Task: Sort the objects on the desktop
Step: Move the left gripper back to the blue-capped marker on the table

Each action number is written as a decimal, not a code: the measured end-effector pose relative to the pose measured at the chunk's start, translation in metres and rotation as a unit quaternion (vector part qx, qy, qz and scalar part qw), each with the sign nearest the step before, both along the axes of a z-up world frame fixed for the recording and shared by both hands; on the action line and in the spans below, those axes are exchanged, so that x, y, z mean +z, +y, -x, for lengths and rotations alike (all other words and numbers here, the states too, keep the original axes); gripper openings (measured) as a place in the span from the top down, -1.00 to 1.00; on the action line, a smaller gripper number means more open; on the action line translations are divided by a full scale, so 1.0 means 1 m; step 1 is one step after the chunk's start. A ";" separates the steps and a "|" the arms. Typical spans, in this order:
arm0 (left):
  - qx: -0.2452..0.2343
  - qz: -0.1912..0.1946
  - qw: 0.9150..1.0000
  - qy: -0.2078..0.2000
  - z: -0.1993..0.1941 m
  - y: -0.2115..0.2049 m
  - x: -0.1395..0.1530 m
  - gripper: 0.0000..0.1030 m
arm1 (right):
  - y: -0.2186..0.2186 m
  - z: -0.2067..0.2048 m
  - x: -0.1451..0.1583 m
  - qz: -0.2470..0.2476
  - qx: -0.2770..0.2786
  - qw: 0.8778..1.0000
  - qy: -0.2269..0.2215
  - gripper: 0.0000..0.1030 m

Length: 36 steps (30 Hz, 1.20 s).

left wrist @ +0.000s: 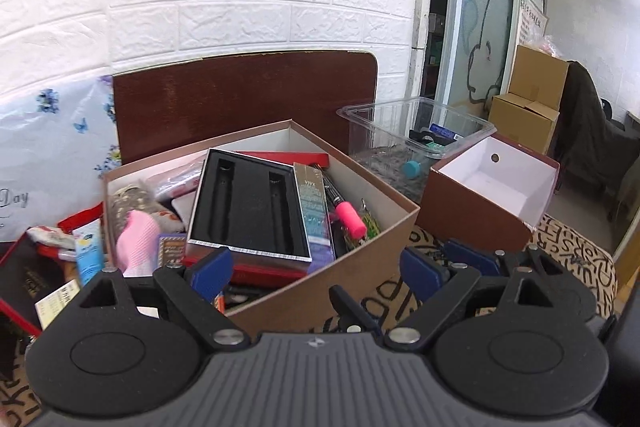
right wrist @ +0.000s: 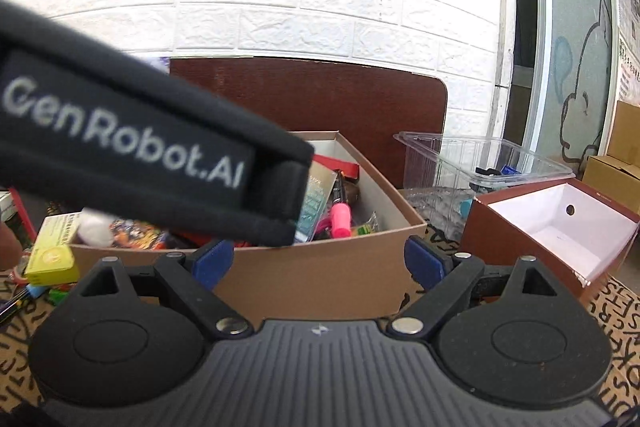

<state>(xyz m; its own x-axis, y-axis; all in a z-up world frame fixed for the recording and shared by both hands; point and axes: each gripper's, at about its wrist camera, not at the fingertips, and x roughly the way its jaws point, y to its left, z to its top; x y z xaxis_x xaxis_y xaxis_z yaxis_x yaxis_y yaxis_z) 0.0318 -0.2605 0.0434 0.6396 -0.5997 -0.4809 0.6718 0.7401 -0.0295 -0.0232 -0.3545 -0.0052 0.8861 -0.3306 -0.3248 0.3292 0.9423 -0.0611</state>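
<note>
Desktop objects are mostly still piled in the big cardboard box (left wrist: 280, 227) on the table (right wrist: 24, 355): a black tray insert (left wrist: 250, 207), a pink highlighter (left wrist: 351, 218), a teal carton (left wrist: 312, 203) and more. Only a few small bits can be seen in the clear plastic bin (left wrist: 416, 135), and the small red box (left wrist: 492, 195) looks empty, so sorting is judged barely started. Loose stuff, like a yellow carton (right wrist: 52, 255), is left beside the big box. Nothing is held: the left gripper (left wrist: 316, 269) and right gripper (right wrist: 318, 261) are both seen with jaws spread wide.
</note>
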 end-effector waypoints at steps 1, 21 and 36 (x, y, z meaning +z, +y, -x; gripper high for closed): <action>0.002 -0.001 1.000 -0.001 0.004 0.003 0.000 -0.81 | 0.003 0.002 0.000 0.000 0.002 1.000 0.001 -0.75; 0.116 0.013 0.992 0.051 0.058 0.140 -0.047 -0.82 | 0.096 0.020 -0.024 -0.005 0.134 0.988 0.079 -0.82; 0.242 0.037 0.960 0.138 0.051 0.238 -0.100 -0.82 | 0.167 0.004 -0.080 -0.053 0.196 0.963 0.178 -0.82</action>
<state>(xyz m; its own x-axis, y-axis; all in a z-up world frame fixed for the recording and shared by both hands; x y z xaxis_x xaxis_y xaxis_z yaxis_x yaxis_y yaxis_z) -0.0192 -0.0220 -0.0571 0.7058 -0.3046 -0.6396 0.2096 0.9522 -0.2223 -0.0276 -0.1879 -0.0855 0.7619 0.0587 -0.6450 -0.0770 0.9970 -0.0002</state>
